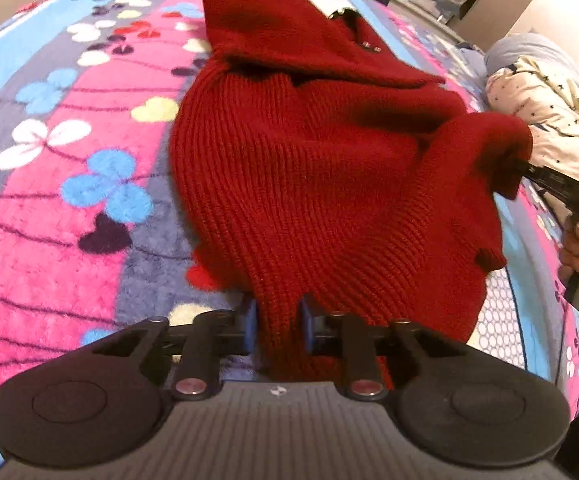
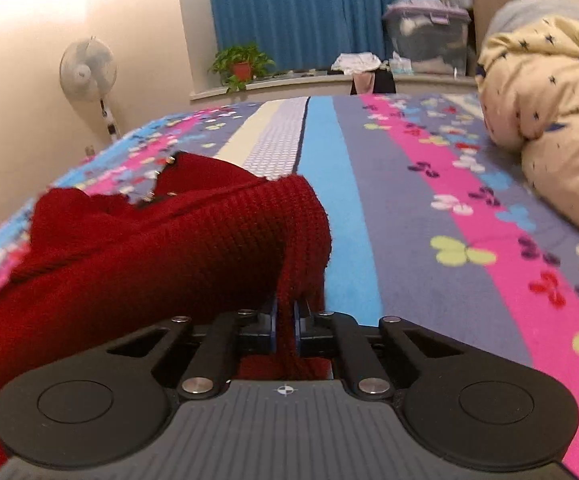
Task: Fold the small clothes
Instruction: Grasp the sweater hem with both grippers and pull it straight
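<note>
Pinching a red knit sweater [image 1: 309, 168] at its near edge, both grippers, left [image 1: 279, 328] and right [image 2: 285, 326], lift it off the floral bed [image 1: 69, 160]; its length runs far, collar still resting ahead.

The right gripper [image 2: 285, 326] pinches a fold of the red knit sweater [image 2: 161, 248], which bunches to the left over a striped flowered blanket [image 2: 429, 200], with a cream star-print quilt [image 2: 545, 112] at right and a fan [image 2: 87, 70] beyond.
</note>
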`<state>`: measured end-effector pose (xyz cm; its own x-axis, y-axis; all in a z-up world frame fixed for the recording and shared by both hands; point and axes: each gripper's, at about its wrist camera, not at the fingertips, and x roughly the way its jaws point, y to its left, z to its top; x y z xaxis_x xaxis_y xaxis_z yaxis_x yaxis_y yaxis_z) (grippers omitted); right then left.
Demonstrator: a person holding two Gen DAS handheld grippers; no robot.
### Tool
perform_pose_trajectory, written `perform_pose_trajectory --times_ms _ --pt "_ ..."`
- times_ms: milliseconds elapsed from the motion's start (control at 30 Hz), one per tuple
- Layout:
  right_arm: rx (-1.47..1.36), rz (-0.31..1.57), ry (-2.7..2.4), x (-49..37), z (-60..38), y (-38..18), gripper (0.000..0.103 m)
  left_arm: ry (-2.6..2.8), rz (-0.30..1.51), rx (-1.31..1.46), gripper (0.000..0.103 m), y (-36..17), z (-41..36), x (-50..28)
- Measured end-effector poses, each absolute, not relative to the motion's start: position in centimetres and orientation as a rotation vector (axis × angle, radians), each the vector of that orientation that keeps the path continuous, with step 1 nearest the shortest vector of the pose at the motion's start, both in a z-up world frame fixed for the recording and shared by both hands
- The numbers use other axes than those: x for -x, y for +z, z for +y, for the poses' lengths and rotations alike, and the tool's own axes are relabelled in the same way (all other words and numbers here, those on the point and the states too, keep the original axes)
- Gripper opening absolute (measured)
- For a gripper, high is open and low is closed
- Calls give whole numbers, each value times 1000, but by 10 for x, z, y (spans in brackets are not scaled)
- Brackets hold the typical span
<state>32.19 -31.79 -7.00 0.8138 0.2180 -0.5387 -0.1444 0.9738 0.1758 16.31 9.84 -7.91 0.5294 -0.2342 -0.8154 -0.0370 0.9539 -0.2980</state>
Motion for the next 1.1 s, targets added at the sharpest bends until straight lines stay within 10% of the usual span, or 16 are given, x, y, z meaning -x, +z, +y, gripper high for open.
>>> perform_pose_trajectory --times_ms 567,933,1033,1100 --pt "-460 612 241 -115 -377 19 5 -181 691 255 16 8 135 -73" --pt "-338 1017 157 -94 -379 -44 6 -117 1006 223 21 -35 160 -92" --pt "-337 993 115 -101 -368 -52 14 -92 1029 238 42 -40 160 -101" --pt "-324 978 99 -108 -363 -54 40 -65 1047 273 50 -45 164 -102"
